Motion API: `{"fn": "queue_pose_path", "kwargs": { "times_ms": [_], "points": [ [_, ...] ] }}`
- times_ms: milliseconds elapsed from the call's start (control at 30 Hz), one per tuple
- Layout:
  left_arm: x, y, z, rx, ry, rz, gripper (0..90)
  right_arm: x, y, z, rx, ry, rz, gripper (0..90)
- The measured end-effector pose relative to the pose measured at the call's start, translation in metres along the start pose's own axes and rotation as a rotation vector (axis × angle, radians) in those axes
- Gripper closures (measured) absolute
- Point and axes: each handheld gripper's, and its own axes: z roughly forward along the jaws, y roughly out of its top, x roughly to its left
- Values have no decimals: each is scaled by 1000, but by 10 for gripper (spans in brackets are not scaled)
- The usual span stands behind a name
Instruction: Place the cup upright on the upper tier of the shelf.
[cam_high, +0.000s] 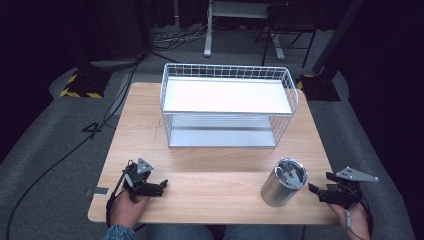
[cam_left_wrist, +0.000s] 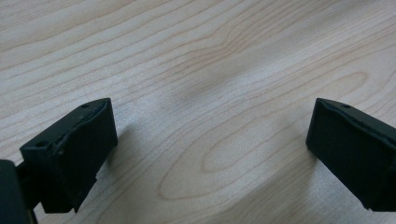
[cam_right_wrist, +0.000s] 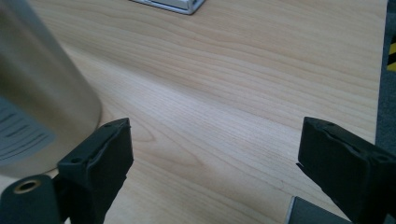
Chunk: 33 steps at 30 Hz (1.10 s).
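Off the near left corner of the wire rack (cam_high: 167, 125), the left gripper (cam_high: 162, 186) lies low over the counter (cam_high: 210, 170), held in a hand that comes up from the near edge. Its fingers (cam_left_wrist: 74, 149) stand wide apart with only bare wood grain between them. It reads as parked: nothing lies within its reach, and it points across the boards toward the right, out of the way but ready.

The rack itself sits toward the far side of the counter. It has two levels, a white shelf on top and a grey floor below, and both are bare. Its open front faces the person, which suits loading from this side.

Forward of the rack's near right corner, and well apart from it, a steel cup (cam_high: 282, 185) stands upright with its lid on. It is set close to the near edge, probably so the right hand can take it from the side.

Farther right still of that corner, the right gripper (cam_high: 311, 189) points back at the cup, just beside its wall. In the right gripper view its fingers (cam_right_wrist: 98, 158) are apart and hold nothing; the cup (cam_right_wrist: 37, 93) sits outside the left-hand one, not between them. By my reading the grasp is not yet made, and the fingers must shift sideways to straddle the cup.
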Motion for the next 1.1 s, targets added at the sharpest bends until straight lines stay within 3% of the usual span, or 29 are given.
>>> {"fn": "queue_pose_path", "kwargs": {
  "times_ms": [133,733,900,1100],
  "points": [
    [0,0,-1,5,-1,1,24,8,5,-17,-19,31,-8,94],
    [-1,-2,-2,4,4,3,24,35,29,-50,-91,82,-95,90],
    [-1,-2,-2,3,2,-2,24,41,32,-57,-99,82,-113,90],
    [0,-2,-2,2,4,5,24,48,36,-62,-108,115,-141,73]
  ]
}}
